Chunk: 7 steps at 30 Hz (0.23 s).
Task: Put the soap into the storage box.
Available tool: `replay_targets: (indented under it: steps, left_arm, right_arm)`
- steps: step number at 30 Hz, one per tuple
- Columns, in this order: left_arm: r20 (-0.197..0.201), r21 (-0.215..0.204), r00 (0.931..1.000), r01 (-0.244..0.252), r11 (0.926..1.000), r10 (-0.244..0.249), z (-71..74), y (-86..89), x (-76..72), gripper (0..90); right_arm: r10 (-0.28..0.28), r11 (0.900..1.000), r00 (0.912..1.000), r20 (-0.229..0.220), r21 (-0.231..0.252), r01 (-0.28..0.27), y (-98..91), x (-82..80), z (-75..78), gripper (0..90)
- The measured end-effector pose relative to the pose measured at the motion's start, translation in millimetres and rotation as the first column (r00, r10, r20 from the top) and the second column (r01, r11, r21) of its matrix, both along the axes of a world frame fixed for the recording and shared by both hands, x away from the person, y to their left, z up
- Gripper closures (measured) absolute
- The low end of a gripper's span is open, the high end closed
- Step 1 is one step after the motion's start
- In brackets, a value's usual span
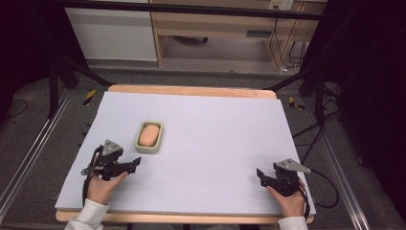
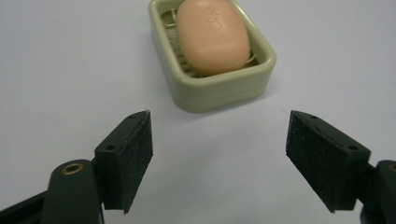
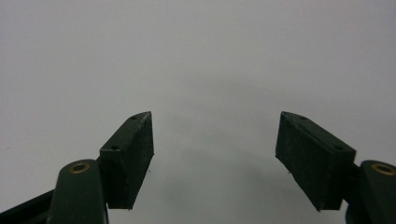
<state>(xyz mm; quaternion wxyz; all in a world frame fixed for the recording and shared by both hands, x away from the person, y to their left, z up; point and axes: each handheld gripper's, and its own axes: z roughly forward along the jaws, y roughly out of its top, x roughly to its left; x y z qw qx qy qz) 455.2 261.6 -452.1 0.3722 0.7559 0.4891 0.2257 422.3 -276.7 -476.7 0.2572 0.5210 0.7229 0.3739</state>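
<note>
Resting near the counter's (image 1: 215,143) front corners, my left claw (image 2: 219,154) gapes before the soap (image 2: 212,35) in its dish (image 2: 224,88), my right claw (image 3: 215,154) gapes empty.

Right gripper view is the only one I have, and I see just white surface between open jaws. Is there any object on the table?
Observer: Yes. A soap dish stands on the left half of the table.
Operator: Is it empty?
Observer: No, a peach soap lies inside it.
Operator: Where is the other hand-held gripper?
Observer: The left hand-held gripper points at the dish, jaws open, not touching it.
Operator: And mine?
Observer: The right hand-held gripper sits near the table's front right, far from the dish.
</note>
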Motion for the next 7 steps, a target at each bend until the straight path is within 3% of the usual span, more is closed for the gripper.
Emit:
replay_targets:
  steps: [3,7]
  left_arm:
    - [0.013,-0.02,0.9993,-0.036,0.9992,0.036,-10.5,13.7,-13.3,22.6]
    - [0.005,-0.02,0.9985,-0.054,0.9984,0.054,-17.9,21.6,-20.1,22.6]
  right_arm:
    - [-0.007,0.9999,0.9998,-0.02,-0.016,0.007,-0.1,-2.7,-2.4,27.9]
    - [0.006,0.9993,0.9999,-0.014,-0.036,-0.007,2.6,-3.3,-3.4,27.3]
